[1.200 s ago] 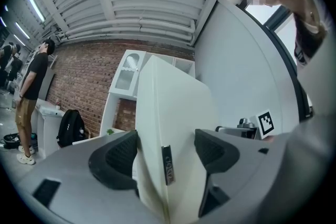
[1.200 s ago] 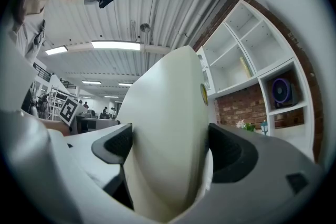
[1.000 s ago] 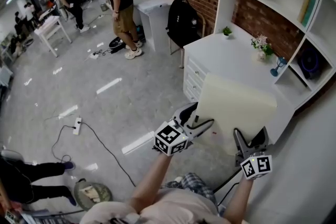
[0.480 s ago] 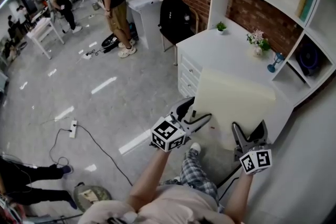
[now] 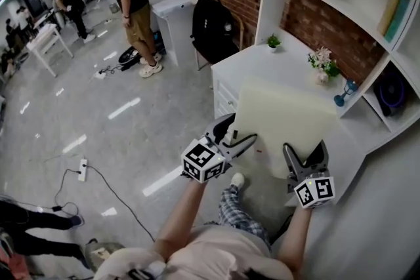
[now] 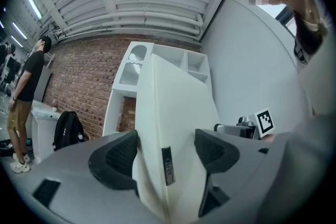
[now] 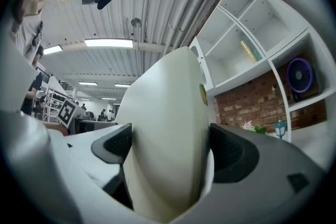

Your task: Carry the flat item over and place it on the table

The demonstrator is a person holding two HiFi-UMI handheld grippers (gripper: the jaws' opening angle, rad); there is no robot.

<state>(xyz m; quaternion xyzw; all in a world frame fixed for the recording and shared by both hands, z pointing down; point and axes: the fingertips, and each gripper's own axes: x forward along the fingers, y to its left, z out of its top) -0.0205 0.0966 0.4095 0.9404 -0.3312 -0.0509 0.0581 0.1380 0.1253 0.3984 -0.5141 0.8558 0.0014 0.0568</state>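
Note:
A flat cream board (image 5: 283, 124) hangs in the air over the near corner of the white desk (image 5: 275, 69). My left gripper (image 5: 237, 138) is shut on the board's near left edge, and my right gripper (image 5: 303, 159) is shut on its near right edge. In the left gripper view the board (image 6: 173, 128) stands edge-on between the two dark pads (image 6: 114, 159). In the right gripper view the board (image 7: 170, 139) fills the gap between the pads (image 7: 231, 152).
On the desk stand a small green plant (image 5: 273, 42), a flower pot (image 5: 322, 66) and a blue glass (image 5: 341, 92). White shelves (image 5: 367, 3) rise behind. A black backpack (image 5: 213, 29) sits on a chair. A person (image 5: 134, 6) stands on the grey floor; a power strip (image 5: 81, 168) lies there.
Both grippers and the board have moved closer to the desk, which has shifted left and nearer in the head view. The grip on the board has not changed.

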